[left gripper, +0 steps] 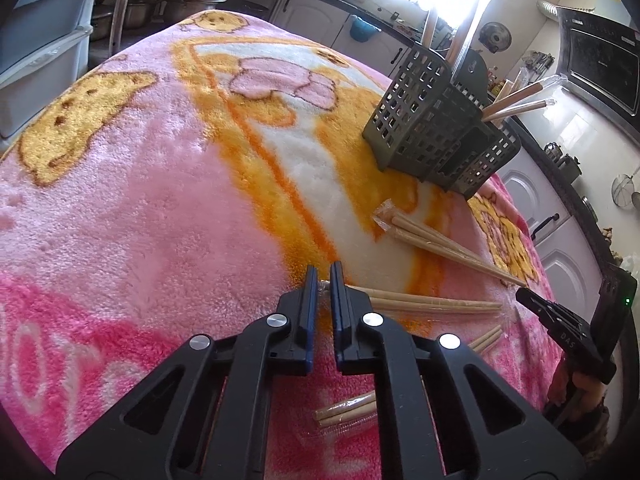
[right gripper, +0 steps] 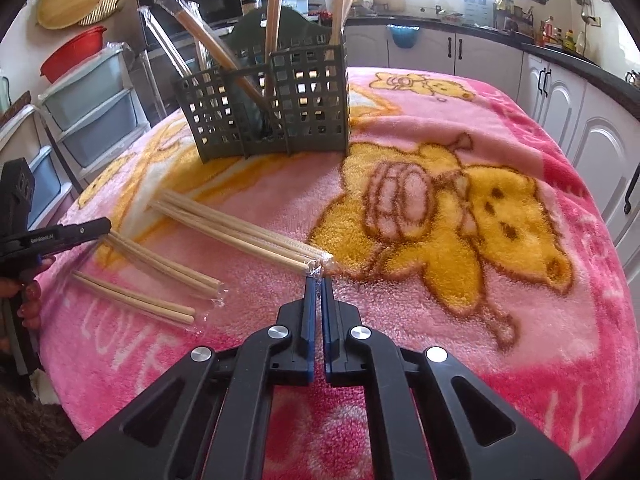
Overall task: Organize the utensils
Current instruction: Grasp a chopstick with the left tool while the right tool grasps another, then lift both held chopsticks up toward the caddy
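The left gripper pinches the wrapped end of a chopstick pair, its jaws nearly together. The right gripper is clamped on the plastic tip of another wrapped chopstick bundle. Both bundles lie on a fleecy pink blanket printed with yellow bears, which covers the round table. A third pair lies nearer the edge. Farther back stands the grey slotted utensil caddy (already holding several wrapped pairs). White kitchen cabinets under a dark counter ring the room.
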The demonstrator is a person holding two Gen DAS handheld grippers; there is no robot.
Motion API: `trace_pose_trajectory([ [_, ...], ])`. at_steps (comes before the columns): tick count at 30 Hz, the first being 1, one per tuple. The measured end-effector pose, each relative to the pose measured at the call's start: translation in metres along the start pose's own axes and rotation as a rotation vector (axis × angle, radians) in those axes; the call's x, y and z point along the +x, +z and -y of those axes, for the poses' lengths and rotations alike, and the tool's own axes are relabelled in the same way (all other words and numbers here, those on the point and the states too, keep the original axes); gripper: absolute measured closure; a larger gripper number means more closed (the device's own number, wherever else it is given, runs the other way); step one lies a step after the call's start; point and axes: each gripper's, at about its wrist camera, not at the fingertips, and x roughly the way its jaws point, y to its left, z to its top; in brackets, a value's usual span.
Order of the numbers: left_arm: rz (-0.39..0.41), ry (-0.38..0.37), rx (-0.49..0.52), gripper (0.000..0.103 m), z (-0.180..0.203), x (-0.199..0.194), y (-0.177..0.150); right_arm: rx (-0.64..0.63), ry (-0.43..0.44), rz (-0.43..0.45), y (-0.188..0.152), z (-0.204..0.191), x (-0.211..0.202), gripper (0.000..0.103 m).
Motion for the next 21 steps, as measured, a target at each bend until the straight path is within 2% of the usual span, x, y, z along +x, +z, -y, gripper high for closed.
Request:
trace_pose_trajectory([
  [6, 0.021, -0.02, 0.0, 0.101, 0.002, -0.008, 0.0, 0.012, -0.003, 0.049, 0.006, -0.002, -0.012, 0.1],
  [11, 0.068, -0.05, 0.012, 0.101, 0.009, -0.024, 0.006, -0.005, -0.008, 0.109, 0.012, -0.006, -0.025, 0.1],
  [21, 0.176, -0.117, 0.103, 0.102, 0.05, -0.052, 0.034, -0.044, -0.021, 0.211, 0.032, -0.018, -0.052, 0.1],
])
